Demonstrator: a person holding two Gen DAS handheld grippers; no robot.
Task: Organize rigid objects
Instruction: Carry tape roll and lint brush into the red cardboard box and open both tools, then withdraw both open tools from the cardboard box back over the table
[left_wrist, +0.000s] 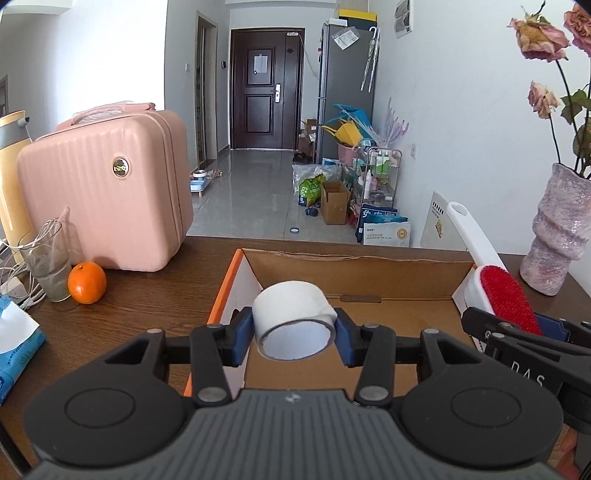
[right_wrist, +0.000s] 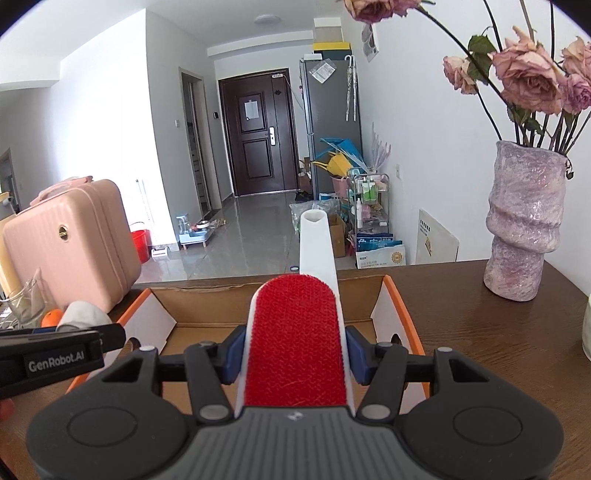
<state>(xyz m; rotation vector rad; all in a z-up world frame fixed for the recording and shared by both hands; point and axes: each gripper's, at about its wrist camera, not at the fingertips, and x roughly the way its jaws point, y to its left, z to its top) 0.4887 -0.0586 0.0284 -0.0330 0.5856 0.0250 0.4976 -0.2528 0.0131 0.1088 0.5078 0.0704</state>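
Left wrist view, dark wood table (left_wrist: 147, 295), left hand-held gripper (left_wrist: 293, 334) grasping tape roll (left_wrist: 291, 314), right hand-held gripper (right_wrist: 295, 356) clamping lint brush (right_wrist: 295, 347)

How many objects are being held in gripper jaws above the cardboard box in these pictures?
2. A white tape roll sits clamped in the left gripper; a red lint brush is clamped in the right gripper. Both are over the open cardboard box. Nothing else is gripped.

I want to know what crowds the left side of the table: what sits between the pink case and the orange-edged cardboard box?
In the left wrist view only bare brown table separates the pink case from the cardboard box; the orange sits off to the left, before the case.
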